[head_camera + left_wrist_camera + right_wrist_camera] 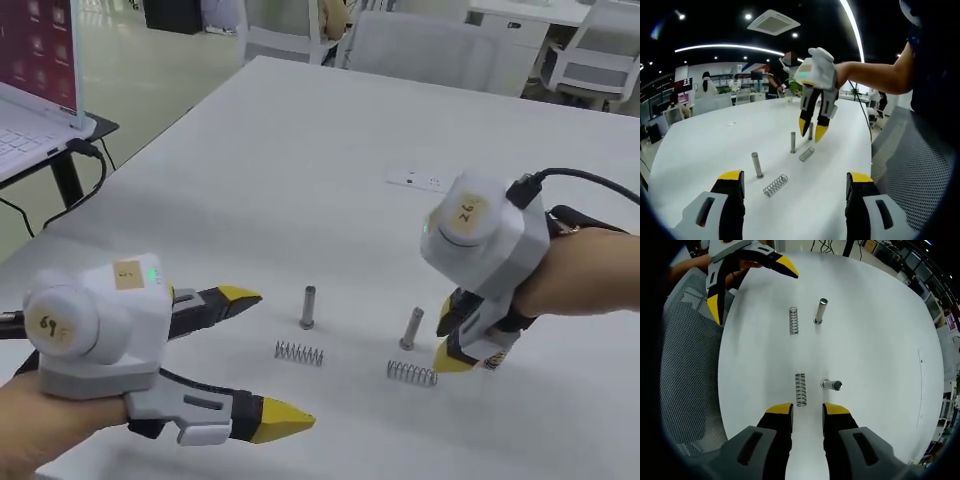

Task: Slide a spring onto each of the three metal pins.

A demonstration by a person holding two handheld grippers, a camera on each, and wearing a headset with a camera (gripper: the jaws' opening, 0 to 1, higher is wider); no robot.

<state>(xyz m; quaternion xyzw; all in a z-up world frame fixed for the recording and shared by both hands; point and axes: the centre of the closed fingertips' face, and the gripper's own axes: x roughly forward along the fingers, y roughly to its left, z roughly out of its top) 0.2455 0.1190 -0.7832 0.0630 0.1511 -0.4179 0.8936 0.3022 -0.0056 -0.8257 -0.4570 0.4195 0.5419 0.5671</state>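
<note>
White table, two metal pins standing on it, long axes vertical: left pin and right pin, near each other. Two springs lie flat, on no pin, with long axes running roughly side to side across the table as the person faces it. Left spring is just in front of the left pin and right spring just in front of the right pin; neither touches its pin. Left gripper is low at the person's left, jaws spread wide with nothing between them, tips aimed toward the left spring but apart from it. Right gripper points down at the table just beside the right pin and one end of the right spring, jaws parted only a little, gripping nothing. In the right gripper view that spring lies just ahead of one tip, lengthwise along the gripper's line, pin beside it. In the left gripper view a third upright piece shows between the right gripper's tips, too small to tell whether pin or spring. Laptop sits off at far left.
</note>
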